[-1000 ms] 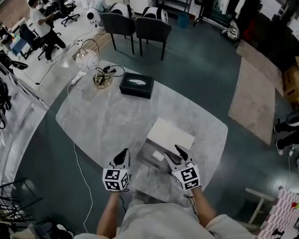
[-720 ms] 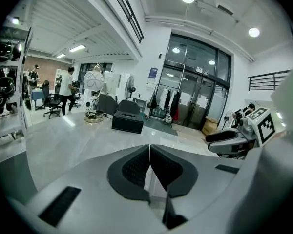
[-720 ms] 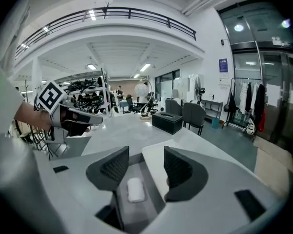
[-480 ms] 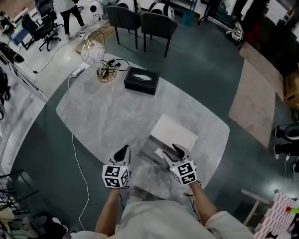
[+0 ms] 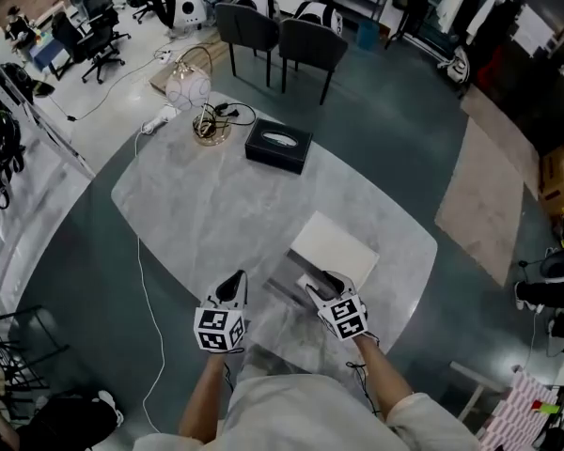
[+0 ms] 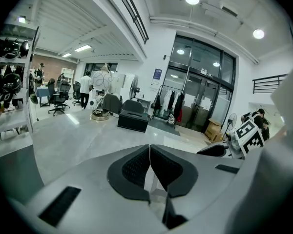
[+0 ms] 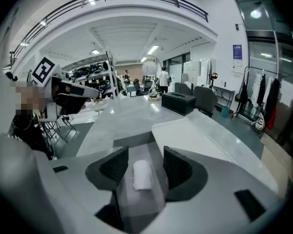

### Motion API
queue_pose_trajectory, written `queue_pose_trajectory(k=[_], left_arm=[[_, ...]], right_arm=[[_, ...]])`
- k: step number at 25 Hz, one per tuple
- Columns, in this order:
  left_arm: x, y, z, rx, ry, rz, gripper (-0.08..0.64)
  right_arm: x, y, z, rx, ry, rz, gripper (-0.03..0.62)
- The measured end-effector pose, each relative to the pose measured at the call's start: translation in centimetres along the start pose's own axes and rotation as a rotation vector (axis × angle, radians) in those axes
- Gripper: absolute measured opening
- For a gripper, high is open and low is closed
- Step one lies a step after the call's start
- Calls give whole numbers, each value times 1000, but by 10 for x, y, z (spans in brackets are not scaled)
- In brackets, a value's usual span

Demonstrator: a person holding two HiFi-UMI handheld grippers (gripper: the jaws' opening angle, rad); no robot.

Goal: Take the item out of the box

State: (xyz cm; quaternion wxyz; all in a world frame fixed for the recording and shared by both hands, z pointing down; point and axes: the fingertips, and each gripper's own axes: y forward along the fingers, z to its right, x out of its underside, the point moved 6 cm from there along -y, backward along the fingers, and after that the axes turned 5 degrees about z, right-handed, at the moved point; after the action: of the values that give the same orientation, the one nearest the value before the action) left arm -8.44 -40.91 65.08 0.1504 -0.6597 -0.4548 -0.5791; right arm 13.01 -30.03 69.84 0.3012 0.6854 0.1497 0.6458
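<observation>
Box: an open grey box (image 5: 284, 287) sits on the marble table (image 5: 179, 214) at the person's near edge, between the 2 hand-held grippers.
Lid: the white lid (image 5: 335, 250) is already off and lies flat just beside the box, on its far side.
Item: a small white roll-shaped item (image 7: 142, 174) lies on the floor of the box, still inside it. The head view shows it only as a pale patch at the tips of the right hand-held gripper.
Right hand-held gripper: the right hand-held gripper (image 7: 144, 165) is over the box with its jaws apart. In its own view the item shows in the gap between the 2 pads, with clear space on each side. Nothing is pinched yet, and I cannot tell whether the pads are down at the item's level or above it.
Left hand-held gripper: the left hand-held gripper (image 6: 150, 167) has its jaws pressed together with nothing between them. It hangs beside the box's left edge, apart from it.
Done: opening is finished and the right jaws are lined up on the item.
Left to do: closing on the item, lifting it clear of the box walls and setting it on the table, so by my reading the task is about halfway.
Elsewhere on the table: a black tissue box (image 5: 278, 145) stands well apart at the far end.
</observation>
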Motion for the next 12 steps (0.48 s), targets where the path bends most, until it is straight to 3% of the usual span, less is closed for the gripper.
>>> queue_pose_trajectory(k=[12], left_arm=[[10, -8, -2, -19, -14, -7, 17]], right_arm=[[34, 29, -10, -75, -55, -164, 229]])
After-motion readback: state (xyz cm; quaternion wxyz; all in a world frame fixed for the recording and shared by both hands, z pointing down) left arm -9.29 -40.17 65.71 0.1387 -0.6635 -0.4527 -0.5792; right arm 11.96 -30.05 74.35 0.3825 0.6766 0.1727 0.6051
